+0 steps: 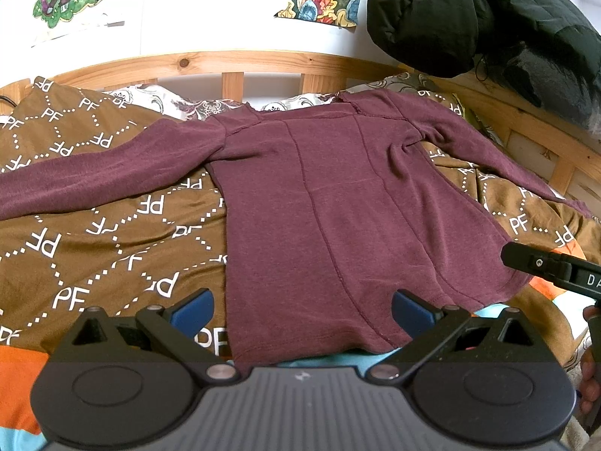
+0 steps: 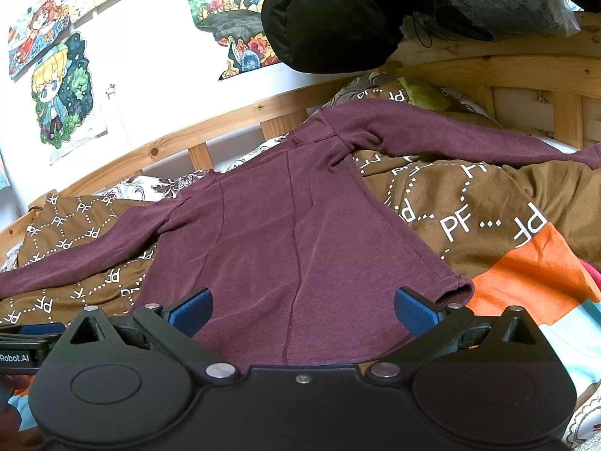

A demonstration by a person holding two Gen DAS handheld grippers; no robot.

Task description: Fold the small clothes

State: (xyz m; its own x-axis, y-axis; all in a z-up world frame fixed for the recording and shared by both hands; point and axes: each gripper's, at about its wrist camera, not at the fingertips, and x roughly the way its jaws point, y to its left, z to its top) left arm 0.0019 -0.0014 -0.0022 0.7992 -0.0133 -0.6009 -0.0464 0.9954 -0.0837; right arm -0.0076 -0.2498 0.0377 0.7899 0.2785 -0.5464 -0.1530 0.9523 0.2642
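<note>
A maroon long-sleeved top (image 1: 330,203) lies flat and spread out on a brown patterned blanket (image 1: 112,233), both sleeves stretched sideways, hem toward me. My left gripper (image 1: 302,308) is open and empty, hovering over the hem's left part. My right gripper (image 2: 302,308) is open and empty over the hem's right part; the top also shows in the right wrist view (image 2: 270,233). The right gripper's body shows at the right edge of the left wrist view (image 1: 552,267).
A wooden bed rail (image 1: 233,64) runs along the far side and right. A black puffy jacket (image 1: 469,15) hangs at the upper right. Drawings (image 2: 60,86) hang on the white wall. An orange and light-blue blanket panel (image 2: 526,282) lies at the right.
</note>
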